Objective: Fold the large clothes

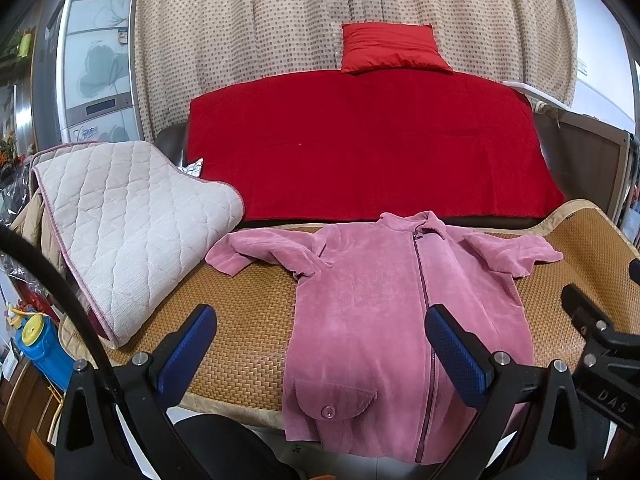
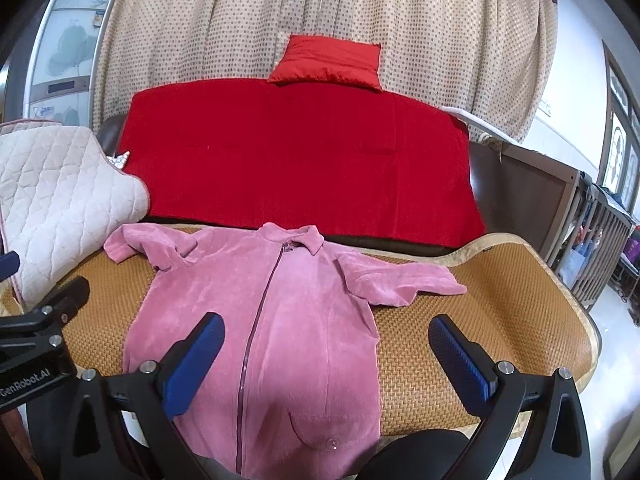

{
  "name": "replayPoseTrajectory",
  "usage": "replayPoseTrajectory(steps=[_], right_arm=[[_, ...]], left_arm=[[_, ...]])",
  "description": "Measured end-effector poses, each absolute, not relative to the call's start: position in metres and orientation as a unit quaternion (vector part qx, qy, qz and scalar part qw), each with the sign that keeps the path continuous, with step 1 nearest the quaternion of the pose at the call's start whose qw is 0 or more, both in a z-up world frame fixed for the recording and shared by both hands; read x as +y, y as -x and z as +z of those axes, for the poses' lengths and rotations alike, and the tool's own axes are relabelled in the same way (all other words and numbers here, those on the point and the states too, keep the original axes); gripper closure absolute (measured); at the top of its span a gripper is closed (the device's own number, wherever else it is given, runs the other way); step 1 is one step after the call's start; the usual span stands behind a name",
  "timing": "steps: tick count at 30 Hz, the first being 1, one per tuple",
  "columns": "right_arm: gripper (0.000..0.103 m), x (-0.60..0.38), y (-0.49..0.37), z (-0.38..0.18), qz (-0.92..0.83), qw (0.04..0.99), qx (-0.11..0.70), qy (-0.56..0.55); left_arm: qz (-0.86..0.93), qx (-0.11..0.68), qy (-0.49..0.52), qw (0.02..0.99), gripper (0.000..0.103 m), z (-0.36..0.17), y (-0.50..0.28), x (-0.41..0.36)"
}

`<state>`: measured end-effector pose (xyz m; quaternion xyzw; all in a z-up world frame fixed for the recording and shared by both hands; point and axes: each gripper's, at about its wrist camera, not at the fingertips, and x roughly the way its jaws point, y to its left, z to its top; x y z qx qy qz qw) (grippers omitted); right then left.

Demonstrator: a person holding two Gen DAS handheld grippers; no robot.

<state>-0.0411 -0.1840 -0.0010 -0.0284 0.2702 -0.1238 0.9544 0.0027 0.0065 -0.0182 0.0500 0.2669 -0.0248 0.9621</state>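
Left wrist view: my left fingers [image 1: 320,350] are wide open and empty; my right fingers [image 2: 326,354] too. Between them the pink jacket [image 1: 360,304] lies flat on the woven mat [image 1: 248,312], hem over its near edge. It looks soft and floppy, so I'd pinch a sleeve [image 1: 256,250]. A quilted pad [image 1: 128,224] crowds the mat's left edge.

My left gripper [image 1: 320,344] is a black frame with 2 angled fingers, each faced with a blue, finely ribbed pad [image 1: 188,350]. Round silver screws sit on the frame behind each finger, and a black cable [image 1: 60,284] arcs past its left side. My right gripper [image 2: 326,354] is built the same: black arms, blue textured pads [image 2: 460,356], silver screw heads. White lettering marks the black bodies, "DAS" on one and "GenRobot.AI" on the other.
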Motion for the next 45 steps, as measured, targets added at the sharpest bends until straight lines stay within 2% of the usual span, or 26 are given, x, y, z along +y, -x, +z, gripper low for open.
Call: replayPoseTrajectory(steps=[20,45], right_arm=[[0.0,-0.192,0.049,0.017,-0.132,0.96,0.246,0.016],[0.0,-0.204,0.017,-0.005,-0.139,0.95,0.278,0.018]], left_arm=[[-0.027,0.258,-0.052,0.964,0.0,-0.01,0.004,0.004],[-0.027,0.285,-0.055,0.957,0.0,-0.03,-0.03,-0.004]])
